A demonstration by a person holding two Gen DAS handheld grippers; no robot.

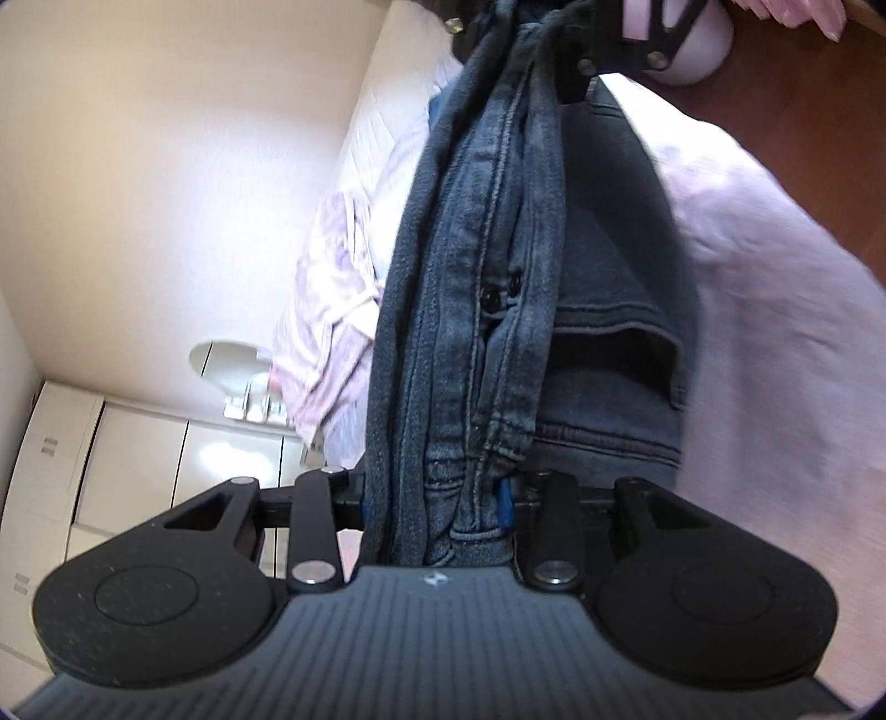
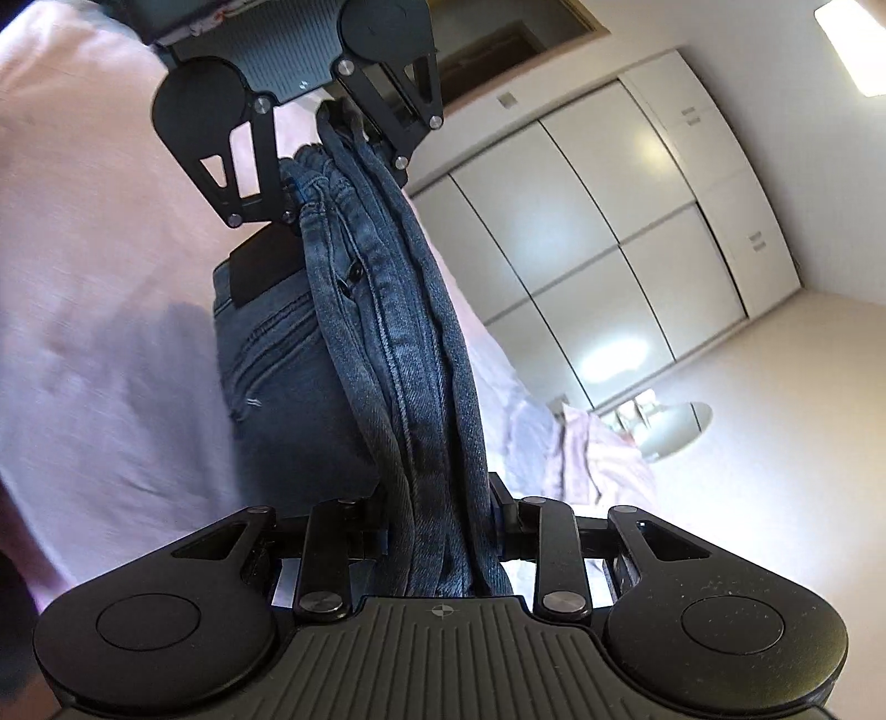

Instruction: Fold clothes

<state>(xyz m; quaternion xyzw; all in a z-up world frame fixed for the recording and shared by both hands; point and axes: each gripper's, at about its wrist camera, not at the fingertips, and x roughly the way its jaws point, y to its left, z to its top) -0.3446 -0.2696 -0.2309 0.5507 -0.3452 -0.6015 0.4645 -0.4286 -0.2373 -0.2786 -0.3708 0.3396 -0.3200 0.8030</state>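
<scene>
Left claw (image 1: 437,498): pinching one end of the bunched jeans (image 1: 482,310), denim filling the gap between its fingers at the bottom centre of the left wrist view; it shows again in the upper left of the right wrist view (image 2: 326,166), pressed onto the gathered waistband end
Right claw (image 2: 443,531): pressed together on the other end of the same bundle, bottom centre of its own view; seen at the top of the left wrist view (image 1: 531,33)
Jeans, place: strung between the two claws as a narrow rope of folds; a looser part hangs to one side against the pink bedcover (image 1: 775,332)
Long axis: straight from one claw to the other, up the middle of both frames; the claws face each other along it
Nearer claw: neither; each holds its own end
Coming move, a judgement: likely bringing the ends together or laying the bundle on the bed; slack cloth may slip
Backdrop: white wardrobe doors (image 2: 581,232)
</scene>
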